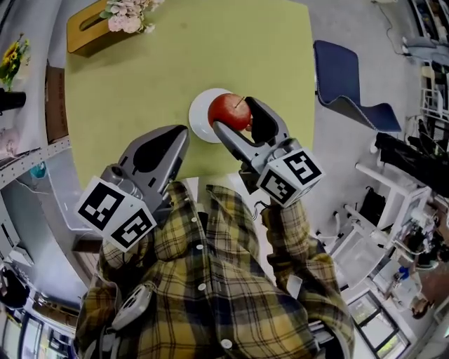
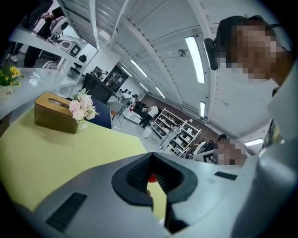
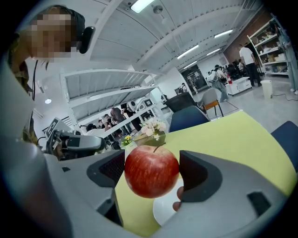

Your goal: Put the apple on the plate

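Observation:
A red apple [image 1: 228,110] with a short stem sits between the jaws of my right gripper [image 1: 233,114], which is shut on it. It hangs over the right part of a small white plate [image 1: 199,116] on the yellow-green table [image 1: 140,84]. In the right gripper view the apple [image 3: 151,171] fills the gap between the two dark pads, and the plate [image 3: 164,212] lies just below it. My left gripper [image 1: 179,133] stays left of the plate near the table's front edge, jaws together and holding nothing; a sliver of red shows past its pads [image 2: 139,174].
A wooden tissue box [image 1: 90,26] with pale flowers [image 1: 128,15] stands at the table's far left corner. A blue chair [image 1: 344,80] is beyond the table's right edge. Shelving and clutter line the left side, and white equipment stands at the right.

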The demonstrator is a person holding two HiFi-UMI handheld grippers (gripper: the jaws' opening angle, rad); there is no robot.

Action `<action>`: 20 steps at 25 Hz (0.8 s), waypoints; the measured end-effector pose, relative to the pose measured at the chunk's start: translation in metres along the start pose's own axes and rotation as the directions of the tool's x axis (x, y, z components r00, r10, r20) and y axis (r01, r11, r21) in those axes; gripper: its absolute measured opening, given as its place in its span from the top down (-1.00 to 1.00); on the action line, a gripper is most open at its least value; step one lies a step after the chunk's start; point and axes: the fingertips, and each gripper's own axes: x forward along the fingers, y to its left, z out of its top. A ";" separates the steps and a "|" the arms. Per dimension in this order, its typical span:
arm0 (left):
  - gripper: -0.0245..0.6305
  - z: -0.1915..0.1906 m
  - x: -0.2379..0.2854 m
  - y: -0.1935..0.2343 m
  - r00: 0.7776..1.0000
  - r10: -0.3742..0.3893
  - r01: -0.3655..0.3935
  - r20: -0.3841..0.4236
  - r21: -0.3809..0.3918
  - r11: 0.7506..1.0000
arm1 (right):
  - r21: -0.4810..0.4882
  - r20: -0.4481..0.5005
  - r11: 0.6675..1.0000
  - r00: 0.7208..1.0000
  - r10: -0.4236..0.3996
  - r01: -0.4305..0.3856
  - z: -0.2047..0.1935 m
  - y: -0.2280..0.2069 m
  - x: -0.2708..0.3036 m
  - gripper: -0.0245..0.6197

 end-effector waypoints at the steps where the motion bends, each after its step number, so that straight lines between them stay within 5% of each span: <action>1: 0.90 -0.003 0.000 0.000 1.000 0.006 -0.006 -0.007 -0.004 1.000 | 0.000 -0.008 1.000 1.000 0.006 -0.006 -0.005 -0.002 0.002 -0.19; 20: 0.90 -0.051 0.009 0.026 0.993 0.097 -0.103 -0.071 -0.093 0.990 | -0.192 -0.080 0.981 0.997 0.014 -0.029 -0.082 -0.056 0.044 -0.19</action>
